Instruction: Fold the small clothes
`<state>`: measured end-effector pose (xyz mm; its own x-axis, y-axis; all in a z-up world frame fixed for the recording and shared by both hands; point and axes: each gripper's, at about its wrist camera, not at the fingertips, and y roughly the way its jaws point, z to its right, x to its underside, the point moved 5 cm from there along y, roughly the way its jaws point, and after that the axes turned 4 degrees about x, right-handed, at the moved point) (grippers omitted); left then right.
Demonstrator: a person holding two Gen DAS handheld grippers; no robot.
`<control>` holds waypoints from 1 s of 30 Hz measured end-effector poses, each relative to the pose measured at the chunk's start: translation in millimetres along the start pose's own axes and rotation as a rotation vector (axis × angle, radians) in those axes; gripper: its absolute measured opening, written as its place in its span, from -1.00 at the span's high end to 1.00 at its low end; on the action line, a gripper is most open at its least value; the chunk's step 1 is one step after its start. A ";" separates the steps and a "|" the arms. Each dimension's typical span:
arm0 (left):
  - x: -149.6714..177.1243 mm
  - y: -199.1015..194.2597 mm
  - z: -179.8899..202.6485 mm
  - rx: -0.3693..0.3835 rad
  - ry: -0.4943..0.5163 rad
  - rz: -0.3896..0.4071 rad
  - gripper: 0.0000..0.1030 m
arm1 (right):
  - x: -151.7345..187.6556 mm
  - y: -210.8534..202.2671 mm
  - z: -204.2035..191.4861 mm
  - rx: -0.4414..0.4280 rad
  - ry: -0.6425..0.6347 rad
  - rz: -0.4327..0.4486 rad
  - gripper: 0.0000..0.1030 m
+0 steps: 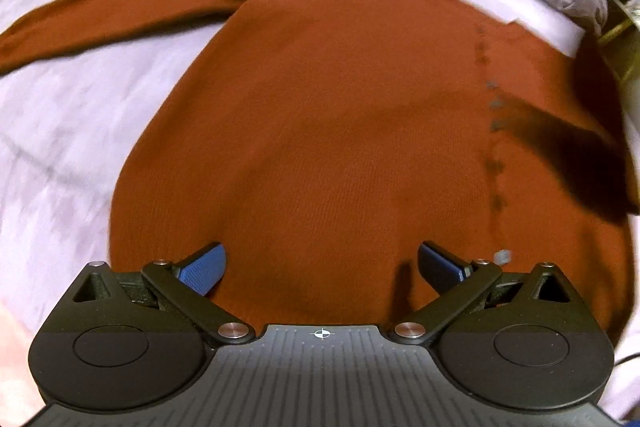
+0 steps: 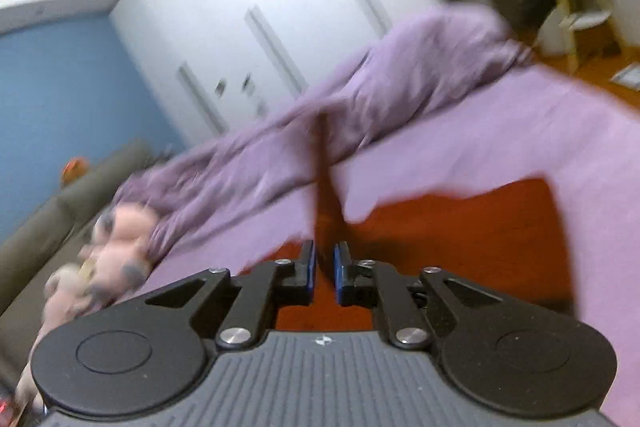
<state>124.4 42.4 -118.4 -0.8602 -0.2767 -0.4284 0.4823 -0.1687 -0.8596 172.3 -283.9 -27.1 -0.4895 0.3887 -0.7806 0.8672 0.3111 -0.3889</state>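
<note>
Under left gripper (image 1: 322,269): sweater (image 1: 320,131) flat | right gripper (image 2: 324,269): pinching sleeve (image 2: 322,179)

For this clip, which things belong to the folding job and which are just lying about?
Job: rust sweater; right gripper, shut on its sleeve; left gripper, open.
Lying about: purple duvet; pink plush toy; white wardrobe.

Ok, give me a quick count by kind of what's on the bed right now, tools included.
Rust-red sweater: 1, spread on the sheet, one part pinched and lifted by the right tool
Lilac bedsheet: 1
Bunched purple duvet: 1
Pink plush toy: 1, at the bed's edge
Tools: 2, with the left tool open above the sweater
Total: 6
</note>
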 end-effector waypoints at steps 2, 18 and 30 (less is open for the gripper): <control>-15.6 -2.8 3.5 0.066 0.008 0.022 -0.99 | 24.4 17.1 -1.9 0.029 0.025 -0.076 0.75; -117.0 86.6 49.0 0.362 -0.071 -0.039 -0.13 | 106.9 3.2 66.0 0.158 0.276 -0.262 0.68; -120.6 98.5 73.0 0.373 0.003 -0.038 0.90 | 106.2 13.2 72.4 0.154 0.309 -0.279 0.68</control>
<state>287.8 -9.9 -131.1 -0.8789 -0.2607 -0.3995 0.4767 -0.5121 -0.7145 138.5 -301.3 -150.6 -0.6912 0.5564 -0.4612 0.6897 0.3172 -0.6509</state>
